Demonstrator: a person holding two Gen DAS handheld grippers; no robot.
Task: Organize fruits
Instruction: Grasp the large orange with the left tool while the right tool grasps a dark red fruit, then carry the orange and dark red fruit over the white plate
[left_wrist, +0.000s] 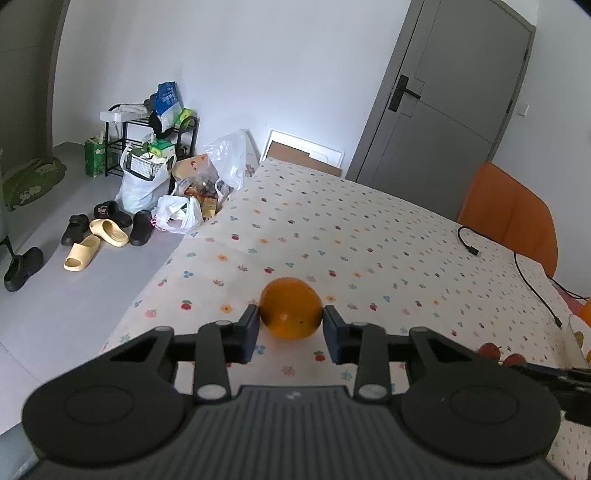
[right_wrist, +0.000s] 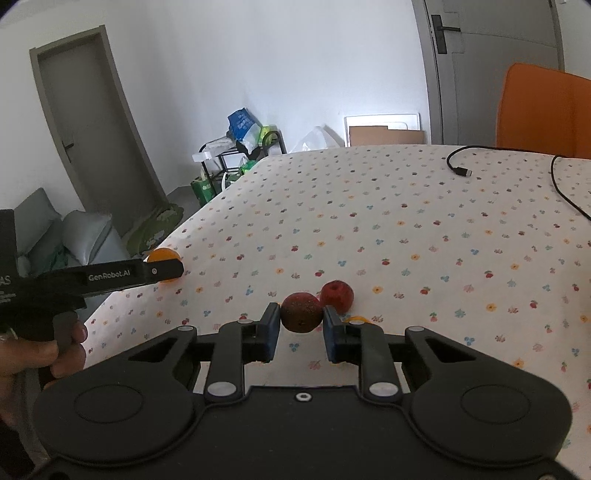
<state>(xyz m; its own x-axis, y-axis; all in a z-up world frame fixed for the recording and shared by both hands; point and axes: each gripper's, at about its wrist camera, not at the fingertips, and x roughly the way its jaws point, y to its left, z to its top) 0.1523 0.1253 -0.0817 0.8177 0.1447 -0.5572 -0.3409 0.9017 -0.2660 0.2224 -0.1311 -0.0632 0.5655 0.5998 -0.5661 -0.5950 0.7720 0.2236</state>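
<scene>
On the tabletop (left_wrist: 332, 221), near its left edge: an orange (left_wrist: 290, 308), sitting between the fingers of the left gripper (left_wrist: 290, 325). Farther in from that edge, toward the near side: a brownish fruit (right_wrist: 301, 312) between the fingers of the right gripper (right_wrist: 301, 328), with an apple (right_wrist: 337, 295) touching it just behind and to the right. Near the far right corner: a cable (right_wrist: 460, 166), its plug end lying on the cloth, well apart from the fruits. Beyond the right edge: a chair (right_wrist: 543, 110). On the floor past the far left corner: bags (left_wrist: 147, 177) and slippers (left_wrist: 96, 240).
</scene>
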